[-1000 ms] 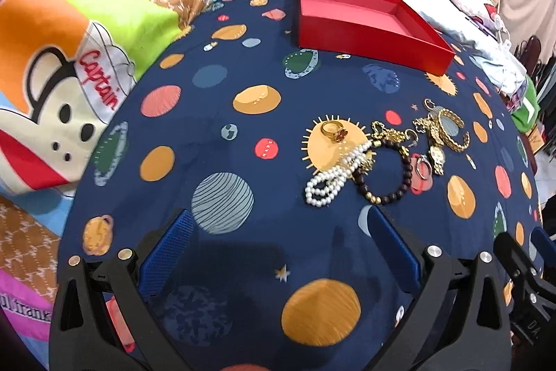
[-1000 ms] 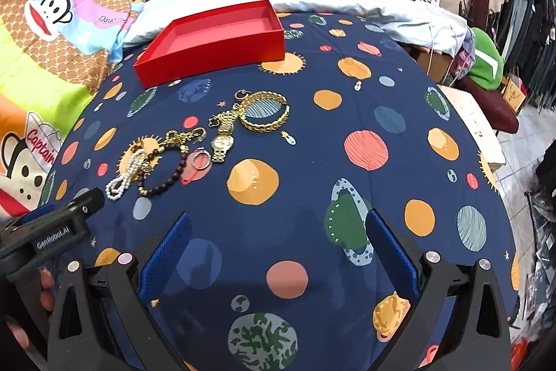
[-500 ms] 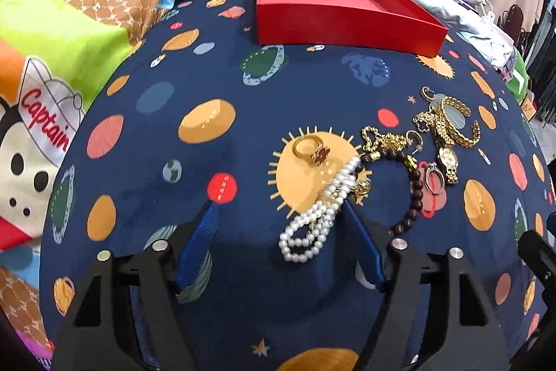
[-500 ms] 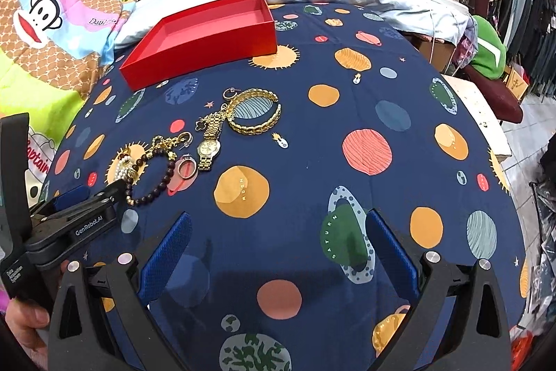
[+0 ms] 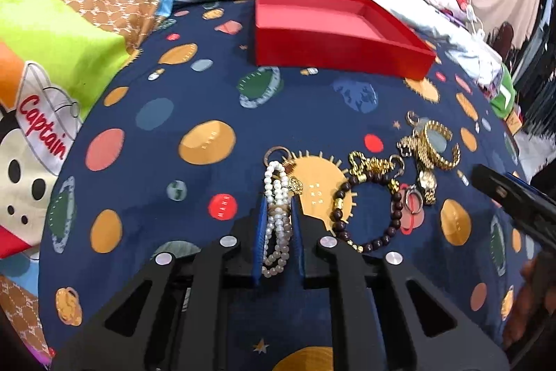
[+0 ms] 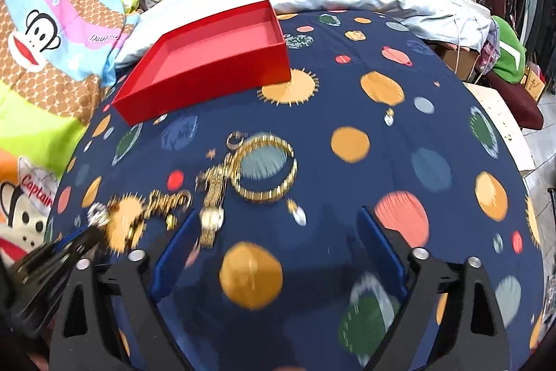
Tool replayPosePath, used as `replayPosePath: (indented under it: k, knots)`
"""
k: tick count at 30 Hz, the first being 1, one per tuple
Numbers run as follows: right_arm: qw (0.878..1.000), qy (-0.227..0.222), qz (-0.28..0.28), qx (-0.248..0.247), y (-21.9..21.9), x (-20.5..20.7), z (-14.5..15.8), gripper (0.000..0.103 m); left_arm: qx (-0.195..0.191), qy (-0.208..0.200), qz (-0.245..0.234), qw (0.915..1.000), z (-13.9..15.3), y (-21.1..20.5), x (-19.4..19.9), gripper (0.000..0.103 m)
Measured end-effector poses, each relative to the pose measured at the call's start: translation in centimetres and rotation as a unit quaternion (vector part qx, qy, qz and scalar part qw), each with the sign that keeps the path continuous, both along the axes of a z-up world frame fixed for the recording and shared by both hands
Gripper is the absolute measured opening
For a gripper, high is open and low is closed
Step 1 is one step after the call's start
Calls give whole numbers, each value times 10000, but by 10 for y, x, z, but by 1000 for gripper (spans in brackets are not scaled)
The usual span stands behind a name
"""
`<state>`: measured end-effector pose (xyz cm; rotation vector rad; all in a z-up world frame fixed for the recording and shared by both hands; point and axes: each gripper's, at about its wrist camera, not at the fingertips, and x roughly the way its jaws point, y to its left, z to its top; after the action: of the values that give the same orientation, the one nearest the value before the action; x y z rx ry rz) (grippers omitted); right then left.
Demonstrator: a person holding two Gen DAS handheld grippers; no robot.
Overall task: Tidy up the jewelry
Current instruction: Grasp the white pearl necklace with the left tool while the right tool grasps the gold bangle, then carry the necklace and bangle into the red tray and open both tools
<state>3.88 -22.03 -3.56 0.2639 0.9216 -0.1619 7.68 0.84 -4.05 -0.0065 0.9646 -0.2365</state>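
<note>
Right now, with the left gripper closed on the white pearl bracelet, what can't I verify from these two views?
- White pearl bracelet: lower loop shadowed between the left gripper's fingers, left wrist view.
- Gold ring with a stone: only a partial loop behind the pearls, same view.
- Gold wristwatch and dark bead bracelet: motion-blurred in right wrist view.
- Right gripper: open, holding nothing.

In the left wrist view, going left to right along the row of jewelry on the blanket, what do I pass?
White pearl bracelet pinched in the left claw → dark brown bead bracelet with gold spacers → small silver ring → gold wristwatch → wide gold chain-link bangle → tip of the right claw.
</note>
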Motion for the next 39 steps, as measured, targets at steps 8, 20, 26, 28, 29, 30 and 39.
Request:
replayPosePath:
  k: [8, 20, 26, 28, 29, 30, 39]
  knots:
    - [9995, 90, -167, 241, -3, 45, -11, 80, -195, -28, 121, 9997, 13, 12, 0, 13]
    - [9994, 213, -254, 83, -3, 50, -24, 55, -200, 0, 107, 9997, 11, 8, 7, 13]
    - [9995, 149, -196, 186, -6, 38, -23, 53, -210, 3, 60, 9998, 12, 3, 4, 13]
    - [9994, 106, -194, 249, -9, 31, -21, 53, -213, -22, 59, 9998, 13, 2, 3, 13]
    - [9994, 85, -193, 261, -10, 27, -19, 53, -215, -26, 53, 9998, 14, 2, 2, 13]
    - [9994, 73, -194, 268, -11, 24, -18, 53, -211, -30, 43, 9998, 14, 1, 1, 13]
    - [9994, -126, -124, 296, -17, -9, 2, 53, -233, -109, -11, 9997, 22, -4, -7, 13]
